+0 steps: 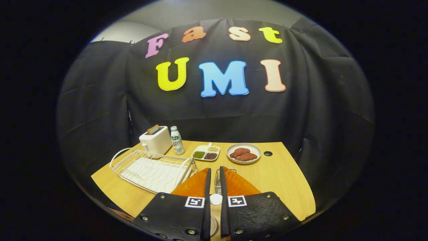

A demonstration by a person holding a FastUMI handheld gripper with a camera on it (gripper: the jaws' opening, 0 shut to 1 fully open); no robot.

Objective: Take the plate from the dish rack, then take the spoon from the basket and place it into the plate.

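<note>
Holding my gripper (214,174) nearly closed on nothing, above the desk's (281,180) near edge. A white spoon (215,199) shows between its fingers, by the wire basket (219,180); the dish rack (152,169) left looks bare. Descending blind might knock the basket aside.

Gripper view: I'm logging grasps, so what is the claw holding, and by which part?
The claw pinches a small white rounded piece between its fingers, probably the spoon; which part of it cannot be told.
</note>
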